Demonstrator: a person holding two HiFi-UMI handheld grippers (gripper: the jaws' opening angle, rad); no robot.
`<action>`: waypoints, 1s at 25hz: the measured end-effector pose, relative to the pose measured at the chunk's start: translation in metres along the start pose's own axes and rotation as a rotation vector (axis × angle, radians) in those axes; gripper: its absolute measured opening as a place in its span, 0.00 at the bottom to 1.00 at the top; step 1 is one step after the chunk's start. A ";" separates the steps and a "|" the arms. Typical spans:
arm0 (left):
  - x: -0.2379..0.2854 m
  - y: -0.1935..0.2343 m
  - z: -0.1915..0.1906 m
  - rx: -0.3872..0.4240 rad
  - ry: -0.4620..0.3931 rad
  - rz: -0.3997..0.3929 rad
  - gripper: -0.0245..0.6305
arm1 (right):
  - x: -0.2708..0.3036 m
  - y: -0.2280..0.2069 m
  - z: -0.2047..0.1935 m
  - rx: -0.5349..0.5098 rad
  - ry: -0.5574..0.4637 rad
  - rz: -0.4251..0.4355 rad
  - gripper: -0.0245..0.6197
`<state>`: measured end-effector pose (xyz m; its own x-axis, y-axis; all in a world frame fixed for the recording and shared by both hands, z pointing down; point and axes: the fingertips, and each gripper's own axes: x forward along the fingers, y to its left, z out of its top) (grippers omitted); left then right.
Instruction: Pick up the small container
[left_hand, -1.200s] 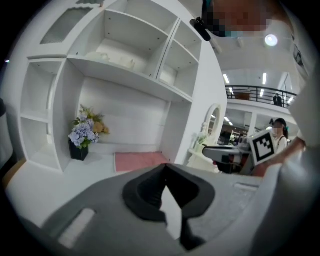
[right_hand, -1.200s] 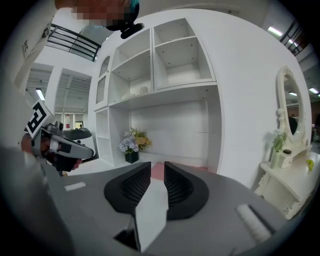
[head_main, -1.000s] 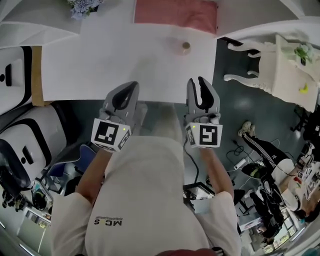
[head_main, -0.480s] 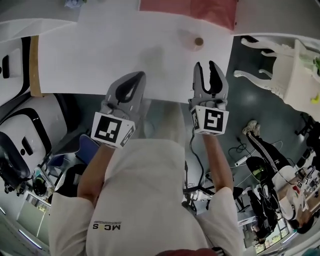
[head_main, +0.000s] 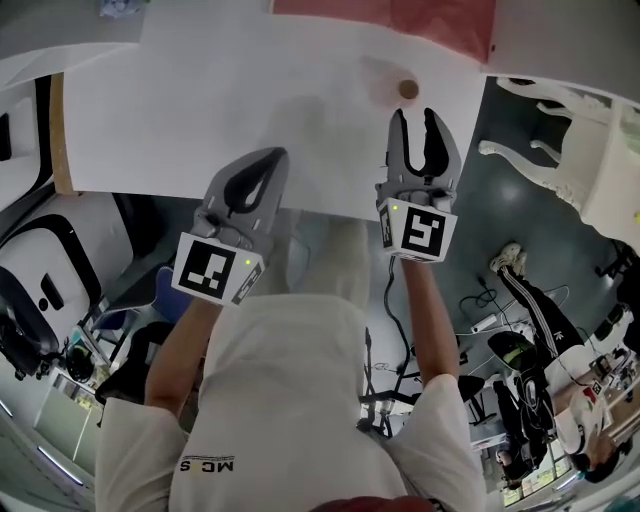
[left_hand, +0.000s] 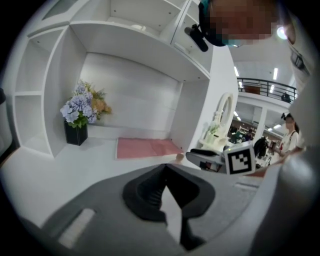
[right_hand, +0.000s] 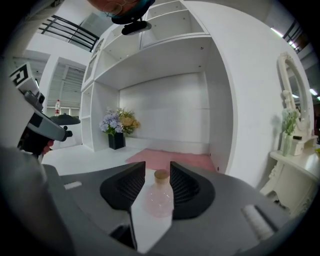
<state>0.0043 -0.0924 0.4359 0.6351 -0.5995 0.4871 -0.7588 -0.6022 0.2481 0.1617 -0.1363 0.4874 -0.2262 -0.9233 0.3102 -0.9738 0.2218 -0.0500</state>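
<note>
Reaching over table (head_main: 200, 100) edge, right gripper (head_main: 424, 118) held slightly nose-down, jaws just opened wide, container (head_main: 408, 89) stood just beyond tips, in line with gap, untouched, left gripper (head_main: 263, 158) held alongside, jaws closed.

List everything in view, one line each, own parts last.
small container: 1, clear pink with a cork stopper, on the desk just ahead of the right gripper
mat: 1, pink, back of the desk
flower vase: 1, black, purple and orange flowers, desk's back left
desk: 1, white
chair: 1, white, right of the desk
left gripper: 1, grey, fingers shut, empty
right gripper: 1, grey, fingers just been opening, nothing between them
</note>
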 end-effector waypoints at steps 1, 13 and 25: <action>0.001 0.001 -0.002 0.000 0.004 0.001 0.04 | 0.003 0.001 -0.003 -0.006 0.002 0.000 0.28; 0.001 0.008 -0.019 -0.029 0.025 0.004 0.04 | 0.030 0.007 -0.014 -0.033 -0.004 -0.004 0.29; -0.020 0.009 -0.026 -0.038 0.028 0.005 0.04 | 0.034 0.031 -0.005 -0.050 -0.041 0.028 0.23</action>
<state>-0.0192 -0.0724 0.4503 0.6273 -0.5876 0.5112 -0.7673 -0.5785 0.2766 0.1244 -0.1593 0.5014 -0.2551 -0.9285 0.2698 -0.9650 0.2621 -0.0104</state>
